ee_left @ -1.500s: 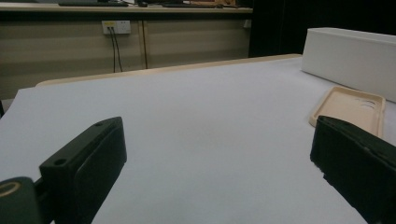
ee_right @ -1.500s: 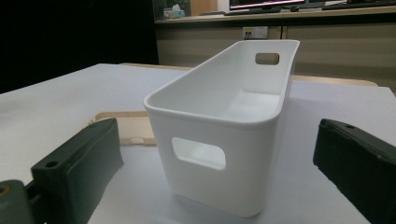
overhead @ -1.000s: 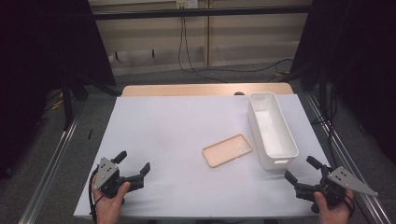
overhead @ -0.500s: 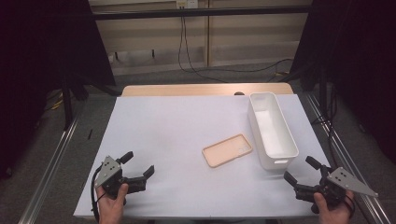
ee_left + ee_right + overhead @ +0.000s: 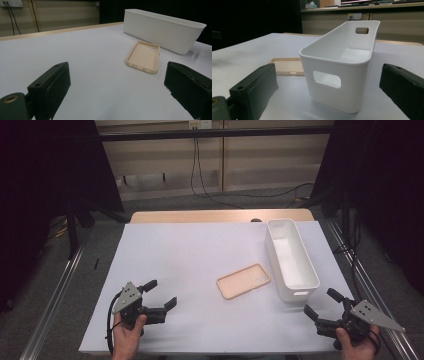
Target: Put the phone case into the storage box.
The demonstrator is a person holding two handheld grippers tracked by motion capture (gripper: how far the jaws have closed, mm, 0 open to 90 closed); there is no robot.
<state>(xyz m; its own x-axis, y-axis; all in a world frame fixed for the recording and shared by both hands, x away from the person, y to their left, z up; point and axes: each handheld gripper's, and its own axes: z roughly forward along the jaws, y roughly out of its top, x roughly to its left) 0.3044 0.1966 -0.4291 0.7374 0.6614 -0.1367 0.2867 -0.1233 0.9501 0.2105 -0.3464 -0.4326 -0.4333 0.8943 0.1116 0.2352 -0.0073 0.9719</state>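
While both grippers sit at the desk's [image 5: 200,250] near edge, fingers spread and empty, the left gripper [image 5: 162,295] has edged right toward the phone case [image 5: 243,281]; the right gripper [image 5: 322,304] stays near the bin [image 5: 292,257].

It looked like a lab: a white-covered bench [image 5: 200,255], black curtains [image 5: 45,180], trailing wall cables [image 5: 200,175], metal floor rails [image 5: 55,295].
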